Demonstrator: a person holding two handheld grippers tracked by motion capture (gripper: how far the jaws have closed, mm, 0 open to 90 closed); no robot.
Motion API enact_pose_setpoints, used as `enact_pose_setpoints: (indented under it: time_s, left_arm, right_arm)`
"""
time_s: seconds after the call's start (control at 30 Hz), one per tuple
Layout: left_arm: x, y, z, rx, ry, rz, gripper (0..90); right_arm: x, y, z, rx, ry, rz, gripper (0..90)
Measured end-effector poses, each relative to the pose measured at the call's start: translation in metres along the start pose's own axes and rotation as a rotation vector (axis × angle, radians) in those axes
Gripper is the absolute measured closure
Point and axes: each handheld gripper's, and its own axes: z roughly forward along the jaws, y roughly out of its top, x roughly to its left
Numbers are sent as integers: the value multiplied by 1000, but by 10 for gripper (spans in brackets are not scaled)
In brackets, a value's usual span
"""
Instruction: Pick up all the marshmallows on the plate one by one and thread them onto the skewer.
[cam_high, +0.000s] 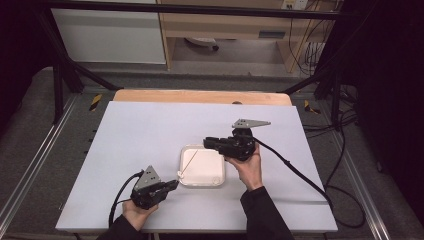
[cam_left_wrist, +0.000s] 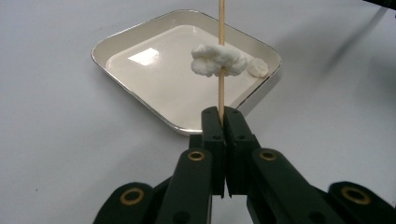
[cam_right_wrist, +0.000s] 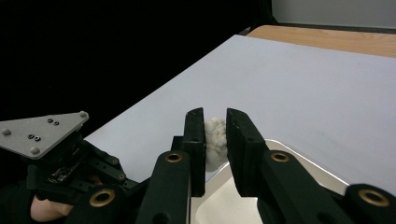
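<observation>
The left gripper (cam_left_wrist: 222, 122) is black, and its two jaws are pressed tight on the low end of a thin wooden stick (cam_left_wrist: 221, 60). The stick goes straight up from the jaws in the left gripper view. A soft white lump of fluffy stuff (cam_left_wrist: 219, 60) is stuck on the stick partway up. A second small white bit (cam_left_wrist: 258, 67) sits just beside the lump; I cannot tell if it is on the stick or in the dish. Behind them is a square white dish with round corners and a shiny rim (cam_left_wrist: 140, 98). In the high view the left gripper (cam_high: 172, 185) is at the near left corner of the dish (cam_high: 216, 176), and the stick (cam_high: 188, 162) leans up over the dish. A hand (cam_high: 136, 212) in a dark sleeve holds this gripper from below.

The right gripper (cam_right_wrist: 215, 133) is black too. Its jaws are close together and squeeze another white fluffy piece (cam_right_wrist: 215, 140) between them. In the right gripper view this piece is held up above the edge of the dish (cam_right_wrist: 299, 161). In the high view the right gripper (cam_high: 207, 142) is at the far right corner of the dish, with its jaws pointing left. The other hand (cam_high: 247, 165) holds it.

The dish rests on a big pale flat board (cam_high: 150, 130) that covers the wooden table (cam_high: 200, 96). A black cable (cam_high: 295, 170) trails from the right gripper across the board.
</observation>
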Motion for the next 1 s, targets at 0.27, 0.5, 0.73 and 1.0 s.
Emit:
enact_pose_setpoints:
  time_s: [0.27,0.5,0.73,1.0]
  left_arm:
    - [0,0,0,-2,-4,1,884]
    - [-1,0,0,-3,-3,2,884]
    - [-1,0,1,8,-2,11,885]
    - [-2,-1,3,38,4,32,887]
  right_arm:
    - [0,-2,9,13,28,7,786]
    - [0,-4,13,24,40,10,786]
    - [-1,-6,16,30,50,15,786]
    - [0,-10,20,49,70,20,790]
